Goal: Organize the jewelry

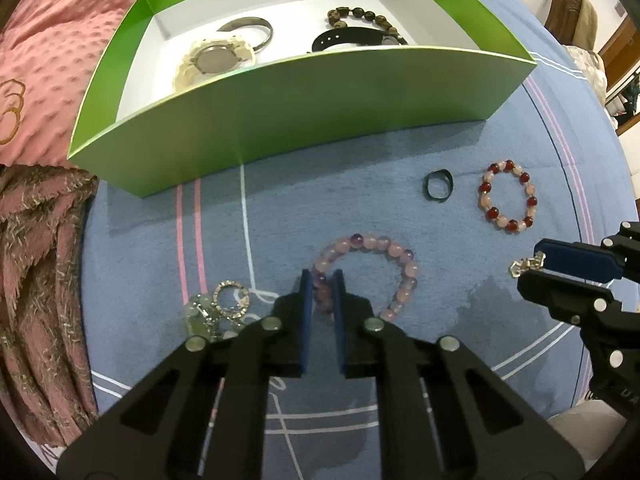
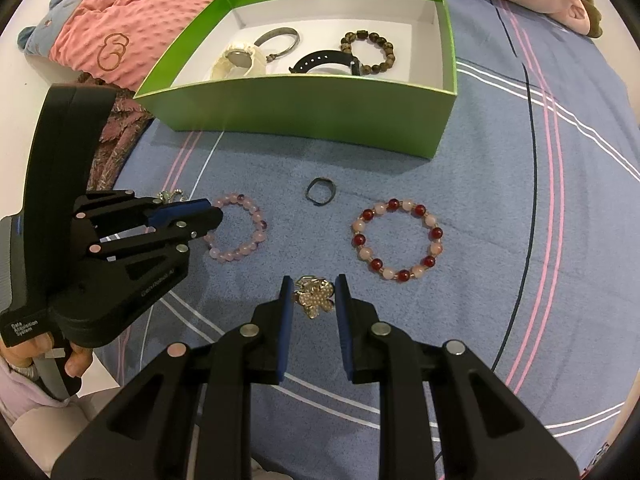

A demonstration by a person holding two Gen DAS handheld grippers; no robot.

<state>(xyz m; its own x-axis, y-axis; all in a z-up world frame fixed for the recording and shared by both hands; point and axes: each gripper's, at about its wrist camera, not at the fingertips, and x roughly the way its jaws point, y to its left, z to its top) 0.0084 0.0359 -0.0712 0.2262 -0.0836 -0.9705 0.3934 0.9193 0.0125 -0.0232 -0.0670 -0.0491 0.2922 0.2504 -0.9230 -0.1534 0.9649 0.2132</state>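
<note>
A pink bead bracelet [image 1: 384,248] lies on the blue bedsheet [image 1: 360,184], and my left gripper [image 1: 322,286] is shut on the beads of its left side. From the right wrist view the same left gripper [image 2: 214,212] pinches that bracelet [image 2: 250,240] at its left edge. My right gripper [image 2: 314,292] is shut on a gold flower brooch [image 2: 316,296] set with small pearls. In the left wrist view the right gripper [image 1: 528,269] shows at the right edge with the brooch [image 1: 526,266] sticking out of its tip.
A green box [image 1: 304,96] stands behind, holding a white watch [image 1: 214,60], a metal bangle [image 1: 256,30], a black watch [image 1: 348,38] and a brown bead bracelet [image 1: 364,18]. On the sheet lie a red-and-pink bracelet [image 1: 508,196], a dark ring [image 1: 438,186] and silver-and-jade trinkets [image 1: 224,306]. Pink blanket at left.
</note>
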